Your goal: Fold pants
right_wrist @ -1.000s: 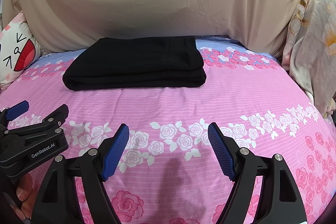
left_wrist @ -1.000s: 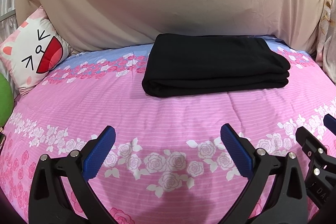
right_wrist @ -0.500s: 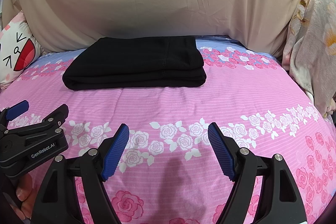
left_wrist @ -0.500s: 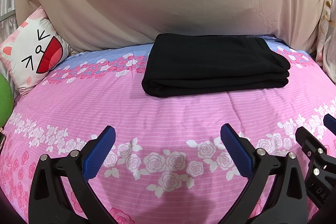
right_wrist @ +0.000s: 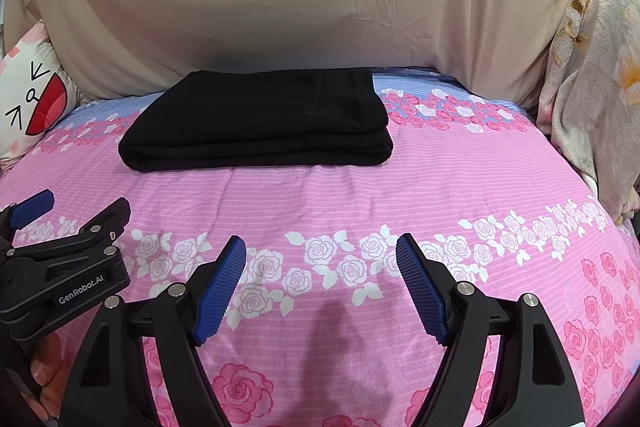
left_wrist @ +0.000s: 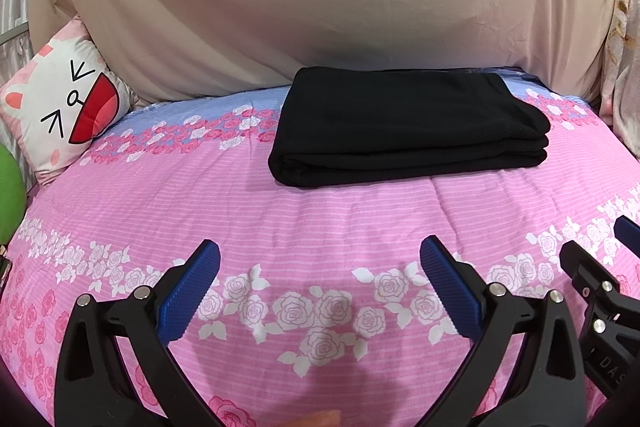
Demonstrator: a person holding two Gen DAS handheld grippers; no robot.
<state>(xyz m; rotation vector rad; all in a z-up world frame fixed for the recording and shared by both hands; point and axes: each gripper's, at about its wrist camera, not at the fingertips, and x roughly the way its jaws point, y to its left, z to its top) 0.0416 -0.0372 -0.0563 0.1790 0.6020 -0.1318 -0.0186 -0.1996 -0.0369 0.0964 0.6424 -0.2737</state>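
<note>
The black pants (left_wrist: 404, 125) lie folded into a neat flat rectangle on the far part of the pink rose-print bed cover (left_wrist: 340, 219); they also show in the right wrist view (right_wrist: 260, 119). My left gripper (left_wrist: 320, 287) is open and empty, low over the cover, well in front of the pants. My right gripper (right_wrist: 320, 283) is open and empty, beside the left one and equally far from the pants. The right gripper also shows at the right edge of the left wrist view (left_wrist: 600, 287), and the left gripper shows at the left of the right wrist view (right_wrist: 60, 255).
A large beige cushion (left_wrist: 320, 7) rises behind the pants. A cat-face pillow (left_wrist: 64, 107) and a green object (left_wrist: 10, 195) lie at the left. A pale floral blanket (right_wrist: 596, 87) hangs at the right edge of the bed.
</note>
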